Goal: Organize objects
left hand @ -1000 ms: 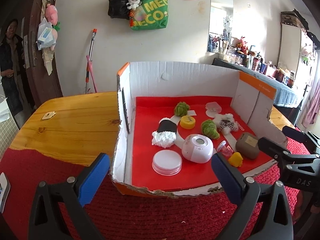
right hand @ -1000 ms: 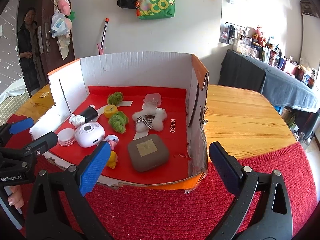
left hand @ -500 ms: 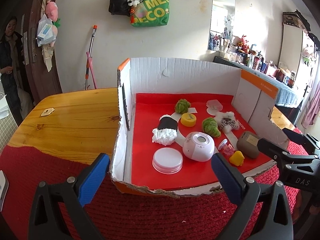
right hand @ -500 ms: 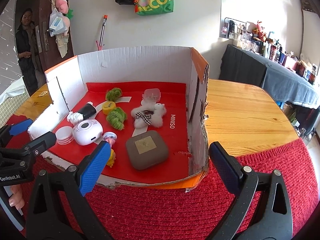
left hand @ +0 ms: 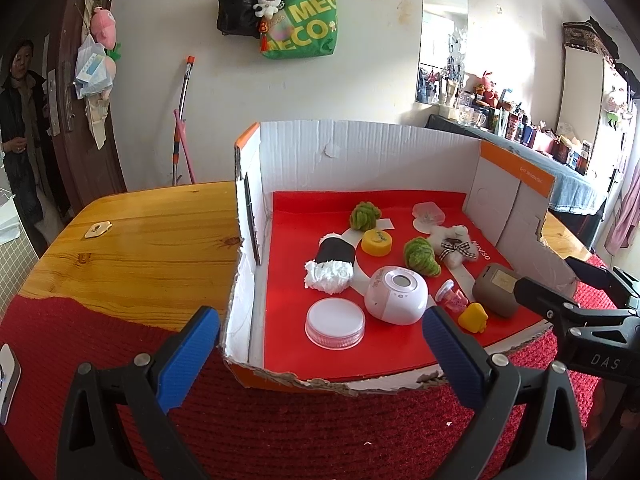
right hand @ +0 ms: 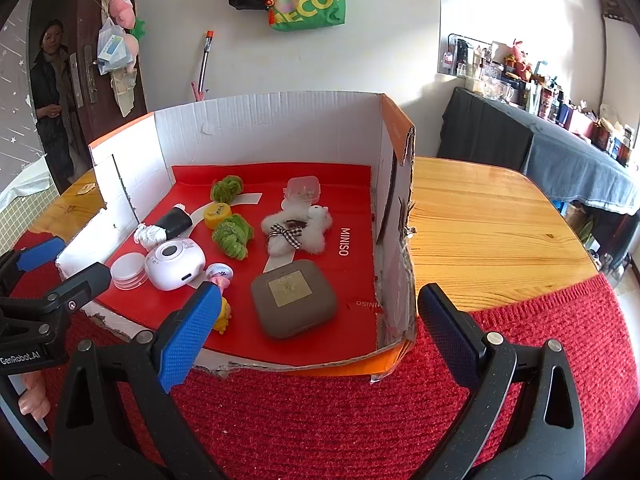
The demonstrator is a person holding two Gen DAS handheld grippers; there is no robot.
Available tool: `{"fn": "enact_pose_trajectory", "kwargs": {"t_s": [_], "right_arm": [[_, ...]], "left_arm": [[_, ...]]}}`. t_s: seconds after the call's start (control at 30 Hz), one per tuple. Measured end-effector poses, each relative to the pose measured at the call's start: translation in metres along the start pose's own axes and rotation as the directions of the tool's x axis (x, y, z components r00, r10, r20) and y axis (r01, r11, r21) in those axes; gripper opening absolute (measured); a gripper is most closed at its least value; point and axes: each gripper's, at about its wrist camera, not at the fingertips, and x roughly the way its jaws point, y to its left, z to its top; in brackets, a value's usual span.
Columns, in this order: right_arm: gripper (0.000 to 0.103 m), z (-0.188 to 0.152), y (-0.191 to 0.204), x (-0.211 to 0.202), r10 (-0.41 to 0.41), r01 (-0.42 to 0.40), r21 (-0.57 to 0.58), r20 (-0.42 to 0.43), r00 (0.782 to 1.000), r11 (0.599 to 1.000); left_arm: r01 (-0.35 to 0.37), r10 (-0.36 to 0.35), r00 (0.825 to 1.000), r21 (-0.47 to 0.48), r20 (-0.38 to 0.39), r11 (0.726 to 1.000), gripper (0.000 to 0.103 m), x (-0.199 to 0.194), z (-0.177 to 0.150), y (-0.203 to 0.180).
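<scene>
A cardboard box with a red floor lies on the table, its front cut low. Inside are a white lid, a white round device, a black-and-white plush roll, a yellow cap, two green pompoms, a white plush with a bow, a grey case and a yellow duck. My left gripper hangs open before the box's front left. My right gripper hangs open at the front right. Neither holds anything.
The box sits half on a red knitted mat and half on the wooden table. A small white tag lies on the wood at left. A person stands in the doorway, far left. A cluttered counter runs along the right wall.
The right wrist view has tipped slightly, so the box sits a little higher in it. The left view barely shifts. Nothing in the box has moved and both grippers stay open.
</scene>
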Motion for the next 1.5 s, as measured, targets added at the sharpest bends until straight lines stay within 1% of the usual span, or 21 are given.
{"fn": "enact_pose_trajectory", "kwargs": {"t_s": [1.07, 1.17, 1.33, 1.43, 1.5], "right_arm": [[0.100, -0.001, -0.001, 0.000, -0.001, 0.001, 0.009, -0.002, 1.000, 1.000], [0.100, -0.001, -0.001, -0.004, -0.006, 0.006, 0.011, 0.007, 1.000, 1.000], [0.100, -0.002, 0.001, -0.016, 0.022, -0.022, 0.021, -0.007, 1.000, 1.000], [0.100, -0.004, 0.004, -0.027, 0.015, -0.015, 0.016, -0.002, 1.000, 1.000], [0.100, -0.006, 0.005, -0.033, 0.024, -0.024, 0.020, -0.010, 1.000, 0.999]], "left_arm": [[0.004, -0.004, 1.000, 0.020, 0.015, 1.000, 0.103, -0.005, 0.002, -0.003], [0.004, -0.004, 1.000, 0.028, 0.022, 1.000, 0.103, -0.009, 0.003, -0.004], [0.021, -0.021, 1.000, 0.013, 0.015, 1.000, 0.103, -0.019, 0.004, -0.001], [0.011, -0.012, 1.000, 0.018, 0.024, 1.000, 0.103, -0.029, 0.003, -0.001], [0.010, -0.010, 1.000, 0.020, 0.018, 1.000, 0.103, -0.034, 0.001, -0.002]]}}
